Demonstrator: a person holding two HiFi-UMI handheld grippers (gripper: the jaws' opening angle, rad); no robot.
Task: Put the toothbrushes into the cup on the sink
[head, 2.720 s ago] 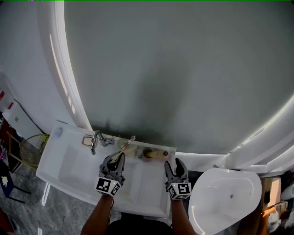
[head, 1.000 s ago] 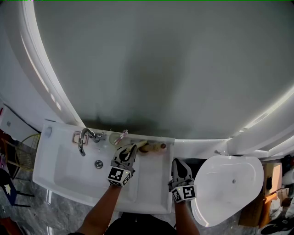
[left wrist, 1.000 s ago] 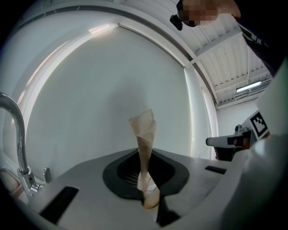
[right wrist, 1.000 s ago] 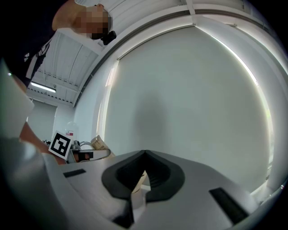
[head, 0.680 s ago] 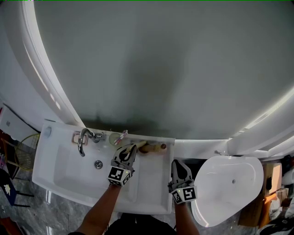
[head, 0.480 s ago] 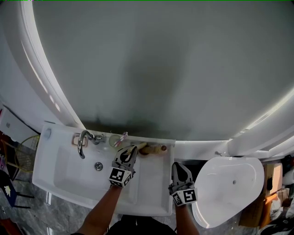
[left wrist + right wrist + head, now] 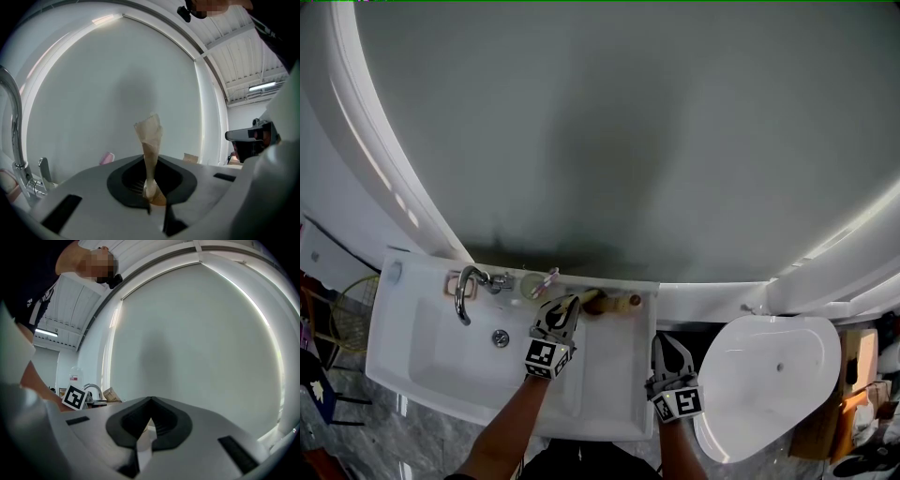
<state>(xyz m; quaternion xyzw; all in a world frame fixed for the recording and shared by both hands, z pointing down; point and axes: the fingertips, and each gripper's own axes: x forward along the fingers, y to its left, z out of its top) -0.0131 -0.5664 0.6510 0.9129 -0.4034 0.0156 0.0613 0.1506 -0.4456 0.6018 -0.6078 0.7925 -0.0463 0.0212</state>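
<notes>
In the head view my left gripper (image 7: 569,302) is over the back ledge of the white sink (image 7: 609,398), shut on a beige toothbrush (image 7: 585,297). The cup (image 7: 531,285) stands just left of it on the ledge, with a pink toothbrush (image 7: 549,277) in it. In the left gripper view the beige toothbrush (image 7: 150,150) sticks up from the closed jaws of that gripper (image 7: 152,191), and the pink brush head (image 7: 106,158) shows behind. My right gripper (image 7: 667,340) is shut and empty off the sink's right front corner; in its own view the right gripper (image 7: 149,426) holds nothing.
A wooden, roll-shaped item (image 7: 616,303) lies on the ledge right of my left gripper. The chrome faucet (image 7: 463,287) and drain (image 7: 500,338) are to the left. A white oval fixture (image 7: 769,384) stands right of the sink. A large grey curved wall rises behind.
The left gripper has shifted right along the ledge, away from the cup toward the wooden item. Over the last second both grippers have hardly moved; the right one drifted slightly nearer to me.
</notes>
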